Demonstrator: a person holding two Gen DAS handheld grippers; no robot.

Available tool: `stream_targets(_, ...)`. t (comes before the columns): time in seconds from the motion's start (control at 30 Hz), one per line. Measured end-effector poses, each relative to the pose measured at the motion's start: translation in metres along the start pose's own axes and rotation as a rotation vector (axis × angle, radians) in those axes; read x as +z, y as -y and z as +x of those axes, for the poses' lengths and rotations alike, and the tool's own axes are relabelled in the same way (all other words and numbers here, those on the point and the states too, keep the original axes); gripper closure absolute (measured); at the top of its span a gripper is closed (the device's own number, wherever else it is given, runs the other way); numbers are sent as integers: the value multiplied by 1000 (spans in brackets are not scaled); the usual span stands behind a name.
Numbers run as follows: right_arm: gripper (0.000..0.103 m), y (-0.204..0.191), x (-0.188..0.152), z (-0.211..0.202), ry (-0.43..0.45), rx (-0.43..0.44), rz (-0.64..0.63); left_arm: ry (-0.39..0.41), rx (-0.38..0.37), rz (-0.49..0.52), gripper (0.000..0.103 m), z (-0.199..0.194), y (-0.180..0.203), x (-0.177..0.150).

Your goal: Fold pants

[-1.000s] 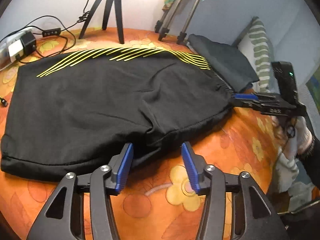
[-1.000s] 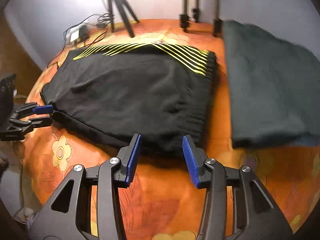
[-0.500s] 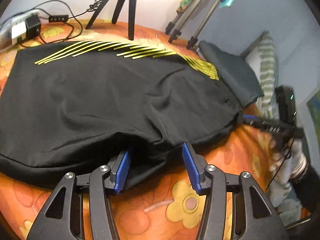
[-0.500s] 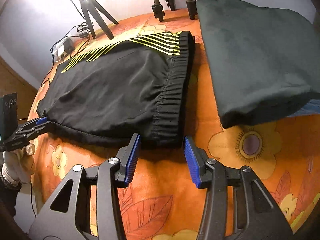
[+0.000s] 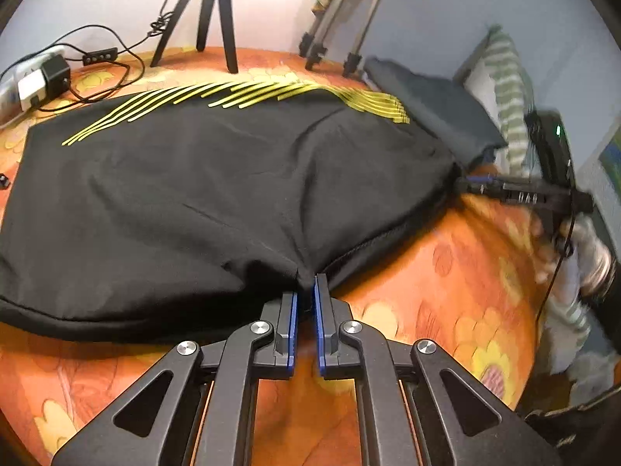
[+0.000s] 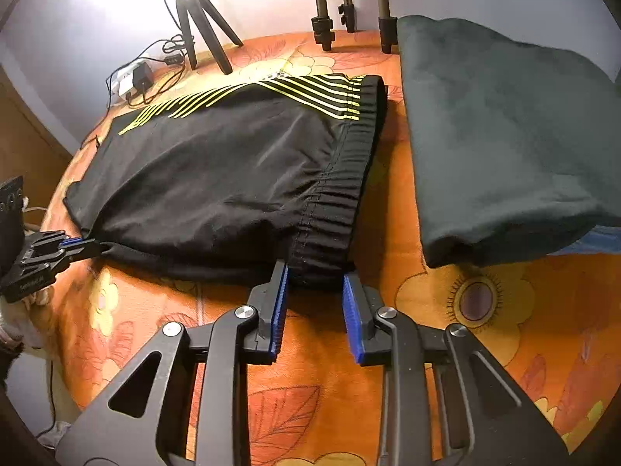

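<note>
Black pants [image 5: 202,194] with yellow stripes lie flat on an orange floral sheet; they also show in the right wrist view [image 6: 233,171]. My left gripper [image 5: 305,291] is shut on the near edge of the pants at the crotch seam. My right gripper [image 6: 314,279] is open, its fingers on either side of the near end of the elastic waistband [image 6: 333,209]. In the left wrist view the right gripper [image 5: 477,182] sits at the waistband corner. In the right wrist view the left gripper [image 6: 77,244] pinches the pants' near left edge.
A folded dark green garment [image 6: 504,136] lies right of the waistband. A black tripod [image 5: 209,19] and metal stand legs [image 6: 349,4] stand at the back. A power adapter with cables [image 5: 42,81] lies back left. A striped pillow [image 5: 508,89] is far right.
My left gripper has closed on the pants' near edge. My right gripper has moved forward so the waistband end lies between its open fingers.
</note>
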State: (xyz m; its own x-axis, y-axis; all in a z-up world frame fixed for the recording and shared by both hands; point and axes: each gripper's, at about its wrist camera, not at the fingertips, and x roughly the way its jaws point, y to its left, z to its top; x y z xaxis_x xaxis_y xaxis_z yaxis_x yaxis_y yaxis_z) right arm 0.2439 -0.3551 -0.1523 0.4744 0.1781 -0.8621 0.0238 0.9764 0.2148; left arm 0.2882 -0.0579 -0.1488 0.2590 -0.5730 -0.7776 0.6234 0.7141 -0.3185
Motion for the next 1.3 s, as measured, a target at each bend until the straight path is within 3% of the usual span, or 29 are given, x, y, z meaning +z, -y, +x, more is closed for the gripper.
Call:
stream_targets(0.27, 75, 2, -11, 1, -7, -10, -33, -71, -1, 24, 91, -15, 1, -9)
stream_targets(0.33, 75, 2, -12, 0, -27, -21, -34, -49, -5, 41, 91, -27, 6, -10)
stream_targets(0.47, 74, -5, -11, -19, 36, -69, -53, 48, 17, 86, 91, -46, 16, 6)
stream_targets(0.6, 74, -26, 1, -29, 107, -108, -106, 60, 51, 108, 91, -30, 14, 27)
stream_targets(0.8, 74, -46, 14, -6, 67, -88, -181, -32, 102, 155, 91, 1, 10, 18)
stream_targets(1.07, 78, -23, 9, -1, 2, -20, -121, -52, 124, 165, 87, -7, 3, 12)
stream_targets(1.13, 72, -16, 8, -11, 27, 11, -80, -32, 142, 170, 85, -15, 4, 13)
stream_targets(1.2, 58, -5, 10, -20, 58, 31, -32, -2, 151, 170, 85, -23, 8, 15)
stream_targets(1.3, 58, 17, 17, -27, 85, 77, 65, 23, 139, 188, 85, -29, 23, 17)
